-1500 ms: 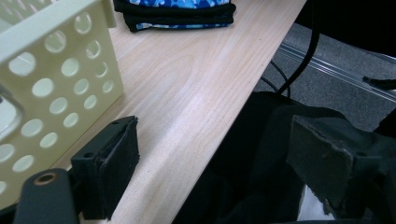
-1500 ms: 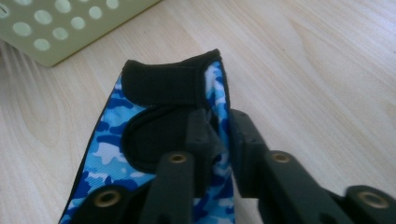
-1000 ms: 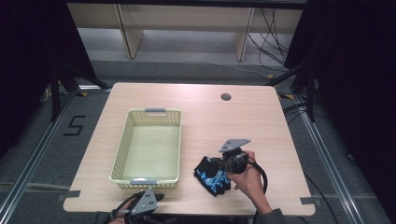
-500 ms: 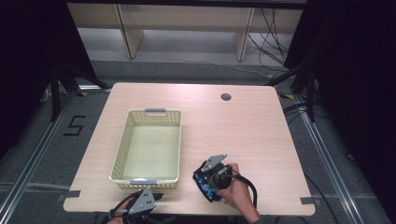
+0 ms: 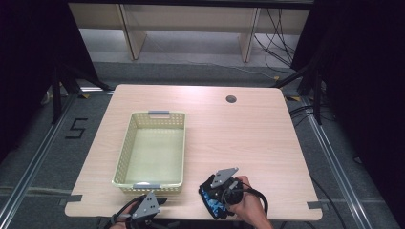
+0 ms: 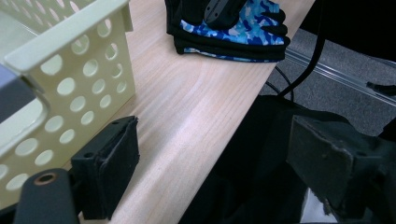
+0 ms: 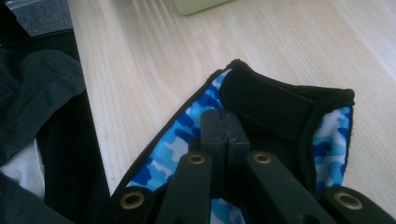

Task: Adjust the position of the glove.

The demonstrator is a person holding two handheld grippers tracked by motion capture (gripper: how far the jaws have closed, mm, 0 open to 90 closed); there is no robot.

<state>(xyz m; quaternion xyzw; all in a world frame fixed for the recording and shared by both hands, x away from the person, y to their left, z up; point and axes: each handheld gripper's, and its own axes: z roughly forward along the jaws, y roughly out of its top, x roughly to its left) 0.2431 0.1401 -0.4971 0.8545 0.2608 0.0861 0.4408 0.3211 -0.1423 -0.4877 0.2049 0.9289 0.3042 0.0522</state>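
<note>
High view showed the pale wood-grain counter carrying a pale yellow perforated plastic basket left of centre. Near the front edge lay a black and blue camouflage fabric glove, just right of the basket. The right gripper rested on the glove, its jaws pressed together; whether they pinched fabric could not be told. The left gripper sat at the front edge beside the basket, jaws wide apart and empty.
</note>
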